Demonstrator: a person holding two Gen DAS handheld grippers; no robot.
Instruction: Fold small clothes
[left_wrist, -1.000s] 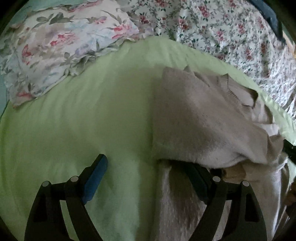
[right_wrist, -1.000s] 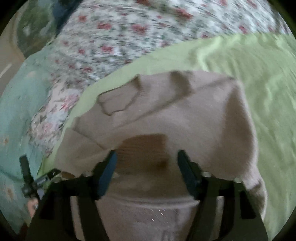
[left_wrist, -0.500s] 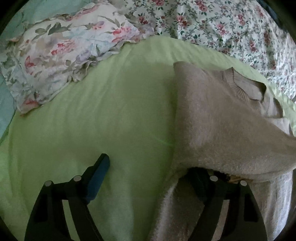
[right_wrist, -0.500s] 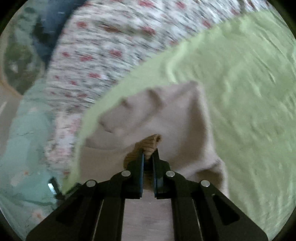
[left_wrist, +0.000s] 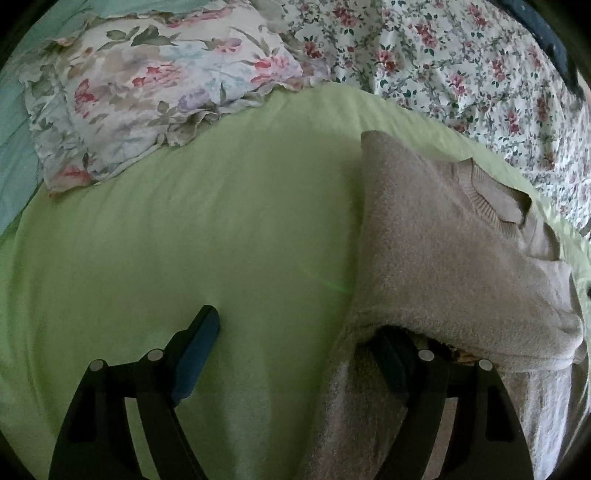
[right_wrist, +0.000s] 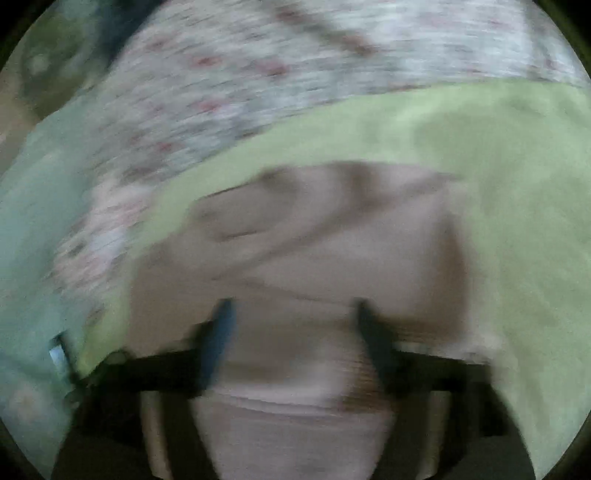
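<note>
A beige knit sweater (left_wrist: 443, 251) lies partly folded on the green sheet (left_wrist: 184, 240), its ribbed collar toward the far right. My left gripper (left_wrist: 295, 343) is open; its left finger rests on bare sheet and its right finger sits under the sweater's folded edge. In the blurred right wrist view the sweater (right_wrist: 314, 240) lies under my right gripper (right_wrist: 291, 328), which is open with fingers spread over the fabric.
A floral pillow (left_wrist: 155, 88) lies at the far left. A floral quilt (left_wrist: 461, 66) runs along the far side and shows blurred in the right wrist view (right_wrist: 258, 74). Teal bedding (right_wrist: 33, 206) lies to the left.
My right gripper was shut on a sweater fold half a second ago; it has opened and let go, and the view is swinging. The left gripper has barely moved.
</note>
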